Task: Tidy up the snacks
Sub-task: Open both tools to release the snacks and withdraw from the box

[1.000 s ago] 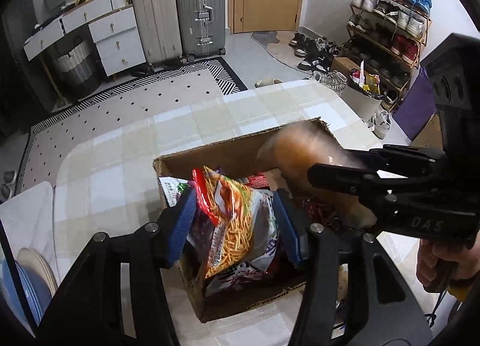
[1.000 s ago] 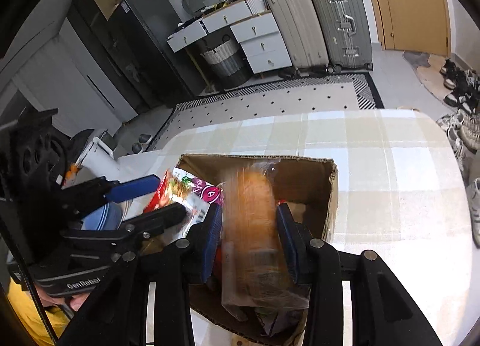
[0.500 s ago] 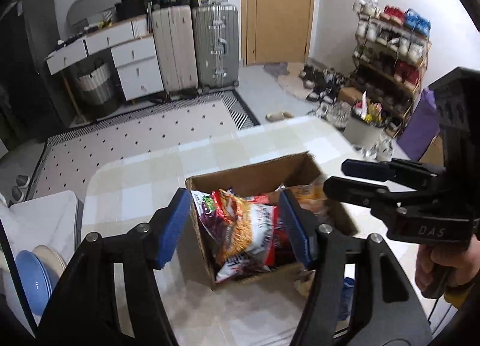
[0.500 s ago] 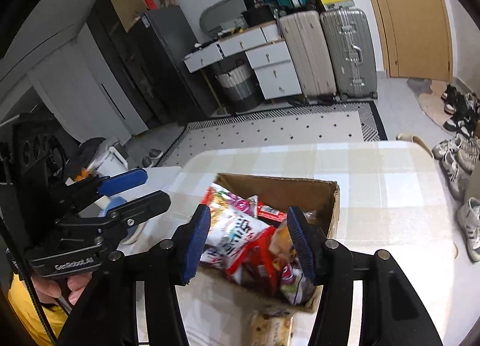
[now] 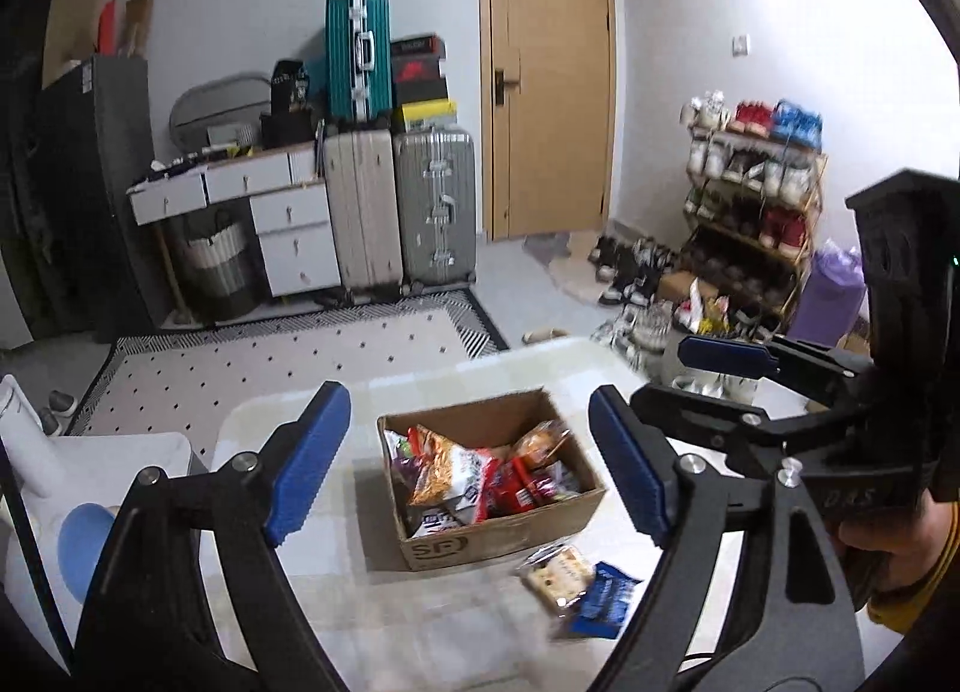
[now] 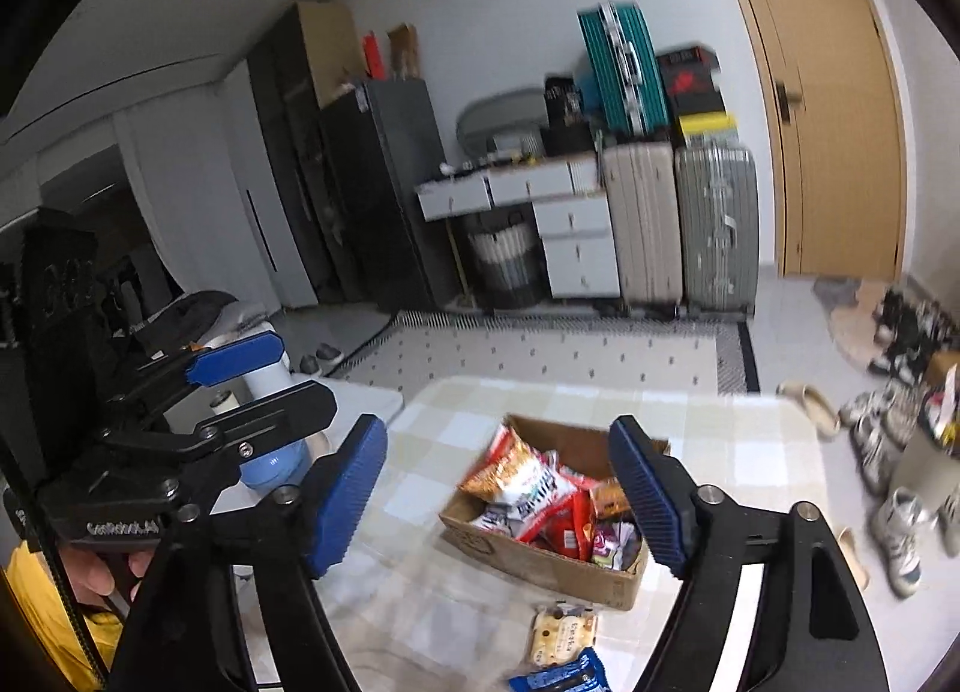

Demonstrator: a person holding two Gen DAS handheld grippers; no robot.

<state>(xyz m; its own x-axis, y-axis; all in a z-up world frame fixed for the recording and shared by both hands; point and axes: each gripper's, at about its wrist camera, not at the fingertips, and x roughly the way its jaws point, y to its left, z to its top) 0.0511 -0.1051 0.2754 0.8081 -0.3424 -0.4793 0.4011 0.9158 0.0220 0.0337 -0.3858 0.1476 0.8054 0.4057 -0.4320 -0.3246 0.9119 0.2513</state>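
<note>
A cardboard box (image 5: 510,539) full of snack packets (image 5: 456,476) stands on the checked table; it also shows in the right wrist view (image 6: 540,560). A pale biscuit packet (image 5: 561,572) and a blue packet (image 5: 603,602) lie on the table in front of the box, also seen in the right wrist view as the biscuit packet (image 6: 561,635) and the blue packet (image 6: 564,677). My left gripper (image 5: 468,470) is open and empty, high above the box. My right gripper (image 6: 498,500) is open and empty, also raised above it.
The checked table (image 5: 420,620) has a white side surface (image 5: 90,464) with a blue bowl (image 5: 84,530) to its left. Suitcases (image 5: 432,212), drawers (image 5: 288,230) and a shoe rack (image 5: 750,212) stand across the room.
Both grippers let go of their snack packets in the box, opened wide and rose up and back away from it. The box now looks smaller and lower in both views.
</note>
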